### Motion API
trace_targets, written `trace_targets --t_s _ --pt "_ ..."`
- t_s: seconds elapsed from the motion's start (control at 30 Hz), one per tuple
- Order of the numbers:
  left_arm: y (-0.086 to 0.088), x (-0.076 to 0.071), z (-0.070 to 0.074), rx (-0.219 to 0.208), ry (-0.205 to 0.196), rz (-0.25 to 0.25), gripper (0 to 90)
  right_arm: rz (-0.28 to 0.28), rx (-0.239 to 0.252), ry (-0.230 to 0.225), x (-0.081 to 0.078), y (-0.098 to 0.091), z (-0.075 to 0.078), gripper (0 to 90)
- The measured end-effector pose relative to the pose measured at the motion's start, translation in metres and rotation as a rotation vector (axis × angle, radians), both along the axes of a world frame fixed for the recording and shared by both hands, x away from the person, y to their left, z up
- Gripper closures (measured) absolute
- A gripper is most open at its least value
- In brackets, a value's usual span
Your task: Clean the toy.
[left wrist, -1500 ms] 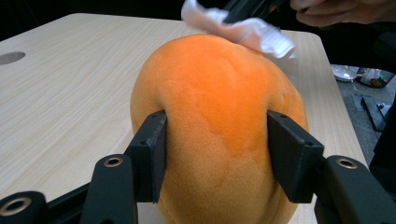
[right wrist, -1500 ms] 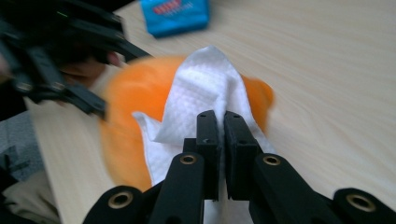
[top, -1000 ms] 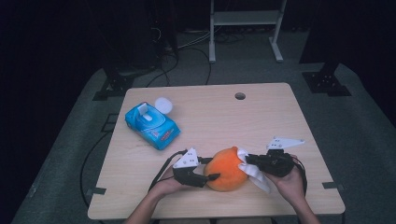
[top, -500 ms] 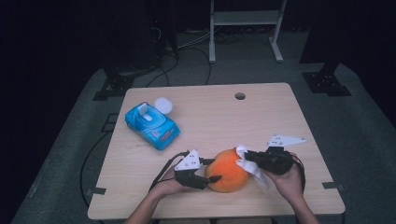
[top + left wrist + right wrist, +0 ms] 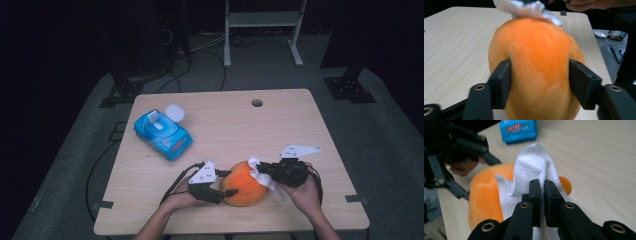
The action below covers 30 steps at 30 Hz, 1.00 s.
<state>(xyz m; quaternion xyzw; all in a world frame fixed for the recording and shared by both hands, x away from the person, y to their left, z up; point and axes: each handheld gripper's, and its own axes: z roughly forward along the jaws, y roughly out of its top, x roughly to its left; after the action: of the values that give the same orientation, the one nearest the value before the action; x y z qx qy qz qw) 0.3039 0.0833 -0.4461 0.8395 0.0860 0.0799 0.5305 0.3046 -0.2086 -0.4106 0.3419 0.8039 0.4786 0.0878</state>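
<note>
Wiping of a soft toy, mid-stroke. The orange plush toy [image 5: 245, 183] rests on the wooden table [image 5: 280, 130] near its front edge, between the person's two hands; the left gripper [image 5: 226, 183] clamps it from the person's left, and in the left gripper view the two black jaws press into opposite flanks of the plush [image 5: 536, 65], denting the pile, so the toy is held fast rather than merely steadied; the right gripper [image 5: 261, 168] has its jaws closed on a white wet wipe [image 5: 264, 176], the pinched fold rising above the jaw tips in the right gripper view [image 5: 531, 170] and the loose remainder draped over the toy's upper right side, touching it. A blue pack of wipes [image 5: 163, 133] lies well apart toward the far left of the table, with a small white round object [image 5: 175, 112], which cannot be identified, just beside it. The step in hand appears to be cleaning the toy's surface with the wipe while the other tool anchors it; the next move probably calls for drawing the wipe across the plush with light downward pressure, the left grip staying firm so the toy does not roll or slide, and the pinch on the wipe kept tight lest it slip free.
</note>
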Motion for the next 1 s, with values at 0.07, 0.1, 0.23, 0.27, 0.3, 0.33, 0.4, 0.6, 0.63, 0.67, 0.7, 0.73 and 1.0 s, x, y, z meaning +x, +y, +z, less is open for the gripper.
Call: trace_targets --t_s 0.07,0.1,0.23,0.27,0.3,0.33,0.4,0.6,0.63,0.67,0.7,0.73,1.0 --pt "0.001 0.001 0.001 -0.009 0.016 0.010 29.8 0.010 -0.002 0.027 0.001 0.000 -0.004 85.0" --pt "0.001 0.002 0.002 -0.013 0.021 0.011 26.3 0.012 -0.011 0.032 -0.001 -0.002 -0.004 85.0" --pt "0.002 0.004 0.001 -0.019 0.077 0.021 18.3 0.033 -0.047 0.042 -0.009 -0.007 -0.003 85.0" --pt "0.002 0.005 -0.001 -0.025 0.097 0.023 17.2 0.046 -0.049 0.046 -0.011 -0.009 -0.003 85.0" --pt "0.003 0.007 -0.002 -0.031 0.122 0.024 16.3 0.060 -0.052 0.049 -0.013 -0.010 -0.003 85.0" --pt "0.004 0.008 -0.003 -0.041 0.149 0.029 15.4 0.073 -0.055 0.051 -0.015 -0.012 -0.003 85.0" --pt "0.004 0.011 -0.006 -0.052 0.219 0.034 13.3 0.096 -0.062 0.058 -0.017 -0.014 -0.003 85.0" --pt "0.001 0.009 -0.009 -0.066 0.223 0.025 31.9 0.090 -0.071 0.045 -0.019 -0.011 -0.002 85.0" --pt "0.001 0.007 -0.007 -0.071 0.190 0.024 36.0 0.079 -0.071 0.033 -0.019 -0.011 -0.001 85.0" --pt "0.000 0.005 -0.005 -0.077 0.147 0.029 38.5 0.074 -0.064 0.028 -0.019 -0.012 0.000 85.1" --pt "-0.001 0.004 -0.002 -0.074 0.111 0.032 40.1 0.060 -0.055 0.017 -0.020 -0.013 0.002 85.1" --pt "-0.002 0.002 0.001 -0.068 0.054 0.041 41.1 0.052 -0.051 0.009 -0.020 -0.014 0.003 85.1" --pt "-0.006 -0.001 0.004 -0.004 -0.112 0.033 38.5 0.052 0.010 -0.032 -0.023 -0.005 0.010 85.1"
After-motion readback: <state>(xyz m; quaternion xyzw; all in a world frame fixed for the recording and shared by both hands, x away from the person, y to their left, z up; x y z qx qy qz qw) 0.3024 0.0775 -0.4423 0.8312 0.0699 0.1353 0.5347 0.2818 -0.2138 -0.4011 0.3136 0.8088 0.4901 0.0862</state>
